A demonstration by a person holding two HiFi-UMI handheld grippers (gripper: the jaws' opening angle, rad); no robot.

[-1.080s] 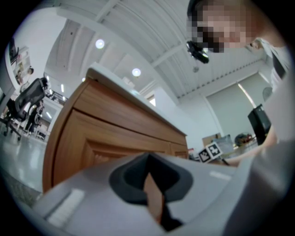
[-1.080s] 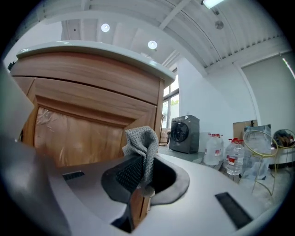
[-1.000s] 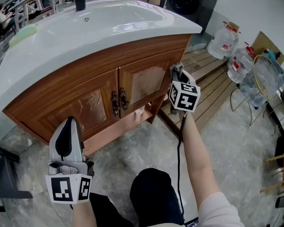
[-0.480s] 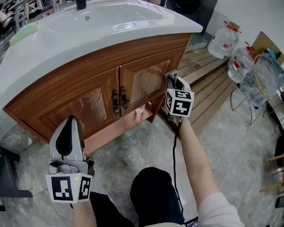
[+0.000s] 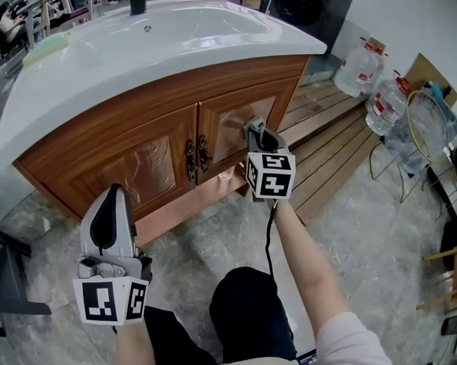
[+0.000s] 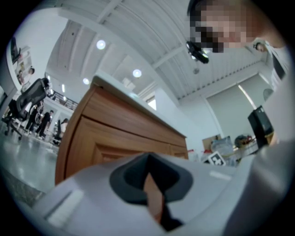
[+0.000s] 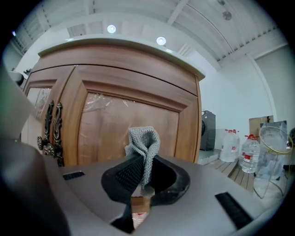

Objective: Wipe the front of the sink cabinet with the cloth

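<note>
Sliding leftward: right claw (image 7: 143, 175) with cloth (image 7: 144, 140)

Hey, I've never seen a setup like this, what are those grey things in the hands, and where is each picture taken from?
No robot here: a person holds a hand-held two-jaw gripper in each hand. One picture comes from a camera on the person's head, looking down; the other two ride on the grippers. The right gripper pinches a grey knitted cloth close to the front of the wooden sink cabinet, under a white sink. The left gripper is shut, empty, held low.
</note>
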